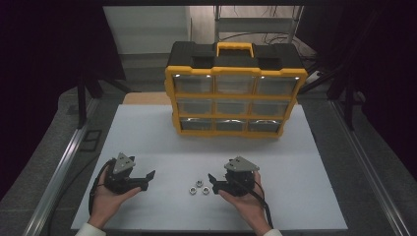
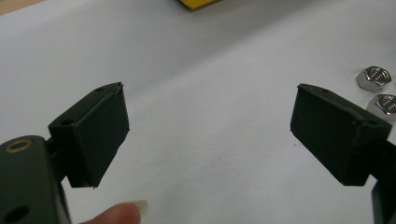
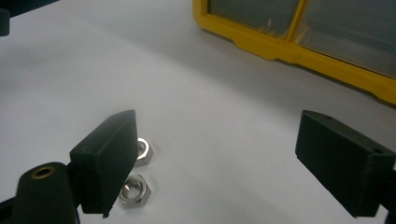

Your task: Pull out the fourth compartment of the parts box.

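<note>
3 steel hex nuts (image 1: 196, 187) lie flat in a tight cluster on the white tabletop (image 1: 147, 137), near its front edge and between the 2 hands. Each nut rests on a flat face with its threaded hole facing up, so none has a long axis to speak of. No stamp or lettering can be read on them.

In the right gripper view, 2 of the nuts sit just beside the left-hand jaw, one (image 3: 142, 151) partly hidden behind it and the other (image 3: 133, 189) just below it; neither lies between the jaws. The right tongs (image 1: 213, 182) are spread wide and hold nothing, their tips pointing left toward the cluster and close to it. In the left gripper view, 2 nuts (image 2: 373, 78) (image 2: 384, 103) lie at the far right edge, beyond the right-hand jaw. The left tongs (image 1: 147, 178) are likewise spread wide and empty, pointing right toward the nuts but well apart from them. A fingertip (image 2: 122, 213) shows at the bottom of that view.

Farther back on the tabletop stands a yellow and black parts organizer (image 1: 235, 91), upright, with a yellow carry handle (image 1: 235, 48) on top and 9 clear drawers in 3 rows of 3 facing the person. Its drawers are all pushed in. No brand or label is readable on it.
</note>
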Action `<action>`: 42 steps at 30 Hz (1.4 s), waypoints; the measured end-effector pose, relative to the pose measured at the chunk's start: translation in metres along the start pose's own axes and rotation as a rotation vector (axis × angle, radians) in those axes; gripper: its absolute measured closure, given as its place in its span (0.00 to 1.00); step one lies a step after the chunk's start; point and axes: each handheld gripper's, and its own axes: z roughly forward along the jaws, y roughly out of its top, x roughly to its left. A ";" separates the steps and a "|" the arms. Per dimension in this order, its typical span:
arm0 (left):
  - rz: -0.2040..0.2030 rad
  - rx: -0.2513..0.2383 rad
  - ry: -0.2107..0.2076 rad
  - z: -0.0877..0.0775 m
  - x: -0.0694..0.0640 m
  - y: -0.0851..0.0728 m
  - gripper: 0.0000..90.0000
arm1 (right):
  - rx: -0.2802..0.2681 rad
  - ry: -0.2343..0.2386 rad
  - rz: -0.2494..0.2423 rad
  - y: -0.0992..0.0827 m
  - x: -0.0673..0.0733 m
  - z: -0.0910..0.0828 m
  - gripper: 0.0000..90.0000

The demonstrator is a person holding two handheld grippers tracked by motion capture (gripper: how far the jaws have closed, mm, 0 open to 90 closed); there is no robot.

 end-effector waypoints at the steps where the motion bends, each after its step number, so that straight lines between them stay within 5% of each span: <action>1: -0.003 0.000 -0.001 0.000 0.001 0.000 0.14 | -0.004 -0.004 0.007 0.002 0.002 0.002 0.15; 26: 0.000 0.003 -0.017 0.003 0.001 0.002 0.14 | -0.011 0.027 -0.029 0.012 0.029 0.017 0.15; 42: -0.016 0.008 -0.033 0.004 0.003 0.002 0.14 | -0.002 -0.058 -0.234 0.009 0.038 0.013 0.15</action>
